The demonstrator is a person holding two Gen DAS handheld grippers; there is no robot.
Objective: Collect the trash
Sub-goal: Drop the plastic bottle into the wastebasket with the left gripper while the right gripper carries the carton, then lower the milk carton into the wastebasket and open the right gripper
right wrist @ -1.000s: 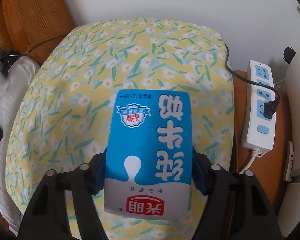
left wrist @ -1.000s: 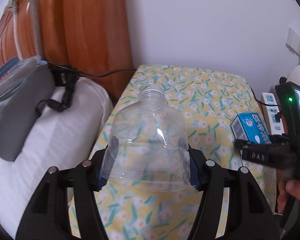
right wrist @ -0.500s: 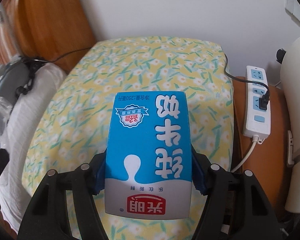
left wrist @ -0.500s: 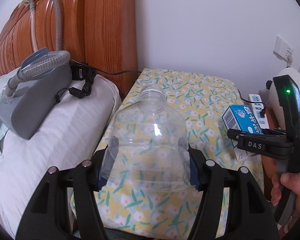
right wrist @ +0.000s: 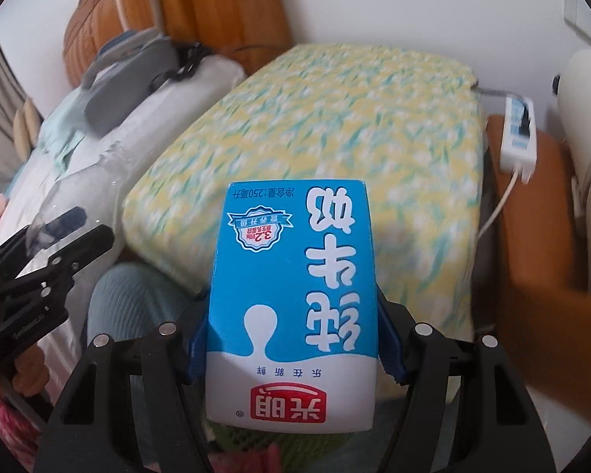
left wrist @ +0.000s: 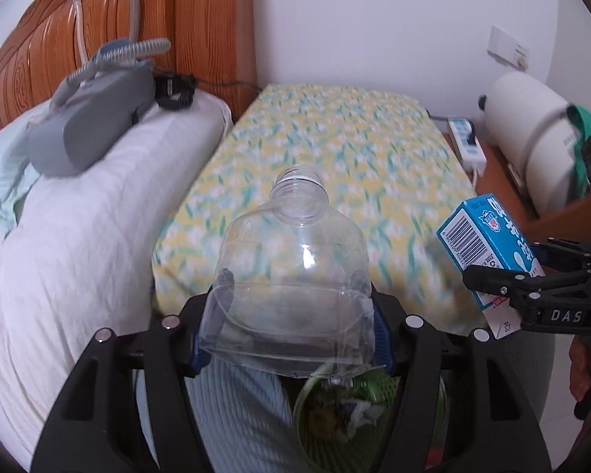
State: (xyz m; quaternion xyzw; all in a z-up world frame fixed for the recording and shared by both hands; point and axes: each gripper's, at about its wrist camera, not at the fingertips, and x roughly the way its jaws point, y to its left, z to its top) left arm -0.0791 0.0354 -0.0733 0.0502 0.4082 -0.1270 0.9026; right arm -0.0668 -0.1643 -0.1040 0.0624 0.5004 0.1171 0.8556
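My left gripper [left wrist: 291,315] is shut on a clear cut plastic bottle top [left wrist: 295,276], neck pointing away, held in the air in front of the flowered table. Below it a green mesh bin [left wrist: 374,410] with trash inside shows between the fingers. My right gripper [right wrist: 293,339] is shut on a blue and white milk carton [right wrist: 295,291]; the carton also shows at the right of the left wrist view [left wrist: 488,244]. The left gripper shows at the left edge of the right wrist view [right wrist: 39,260].
A table with yellow flowered cloth [left wrist: 335,149] stands ahead. A bed with white pillow [left wrist: 98,213], a grey device [left wrist: 90,126] and hose lies left, against an orange headboard [left wrist: 138,39]. A white power strip [right wrist: 520,138] and a white cylinder [left wrist: 532,134] sit right.
Both grippers have pulled back and away from the table with their loads. The green bin with trash has come into view below the left gripper.
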